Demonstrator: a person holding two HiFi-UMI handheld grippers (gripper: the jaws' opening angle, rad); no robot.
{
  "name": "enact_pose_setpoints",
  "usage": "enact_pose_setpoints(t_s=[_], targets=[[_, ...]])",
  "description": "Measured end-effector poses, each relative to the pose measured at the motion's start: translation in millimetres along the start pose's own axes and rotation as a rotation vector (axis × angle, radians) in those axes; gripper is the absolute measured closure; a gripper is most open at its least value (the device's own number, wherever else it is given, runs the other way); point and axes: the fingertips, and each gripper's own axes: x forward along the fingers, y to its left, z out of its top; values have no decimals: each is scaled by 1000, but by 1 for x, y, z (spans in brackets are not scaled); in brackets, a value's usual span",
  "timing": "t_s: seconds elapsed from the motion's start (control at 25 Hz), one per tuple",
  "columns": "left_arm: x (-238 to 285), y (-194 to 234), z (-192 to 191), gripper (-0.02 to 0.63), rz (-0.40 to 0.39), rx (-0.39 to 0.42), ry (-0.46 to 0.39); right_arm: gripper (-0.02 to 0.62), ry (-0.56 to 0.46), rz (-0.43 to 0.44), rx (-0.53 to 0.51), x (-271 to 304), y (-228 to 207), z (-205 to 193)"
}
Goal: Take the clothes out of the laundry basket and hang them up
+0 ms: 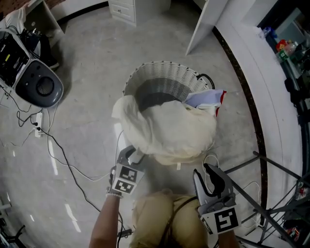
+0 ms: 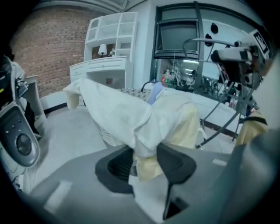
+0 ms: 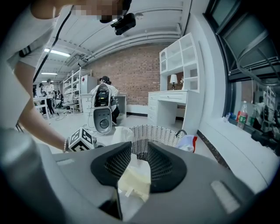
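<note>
A white wicker laundry basket stands on the floor ahead of me. A large cream garment is draped over its near rim, and a blue, white and red piece lies at its right edge. My left gripper is at the garment's lower left. In the left gripper view its pads pinch a bunched fold of the cream garment. My right gripper is at the lower right. In the right gripper view a cream hem sits deep between its pads, with the basket beyond.
A grey round machine and trailing cables lie on the floor at the left. The dark bars of a drying rack stand at the right, beside a white ledge. White cabinets are at the back. My knees are below.
</note>
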Motion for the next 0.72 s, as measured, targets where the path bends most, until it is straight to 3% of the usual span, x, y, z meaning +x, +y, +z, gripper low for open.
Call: enact_pose_setpoints(t_s=[0.08, 0.16, 0.4, 0.72], targets=[[-10, -1, 11, 527, 10, 20, -16, 492, 9, 0, 10, -3, 0, 4], [-24, -6, 22, 576, 9, 32, -14, 492, 23, 4, 12, -9, 2, 12], [-70, -20, 69, 591, -20, 33, 30, 492, 51, 15, 28, -37, 1, 53], [-121, -40, 165, 592, -38, 106, 44, 492, 86, -16, 49, -81, -16, 106]])
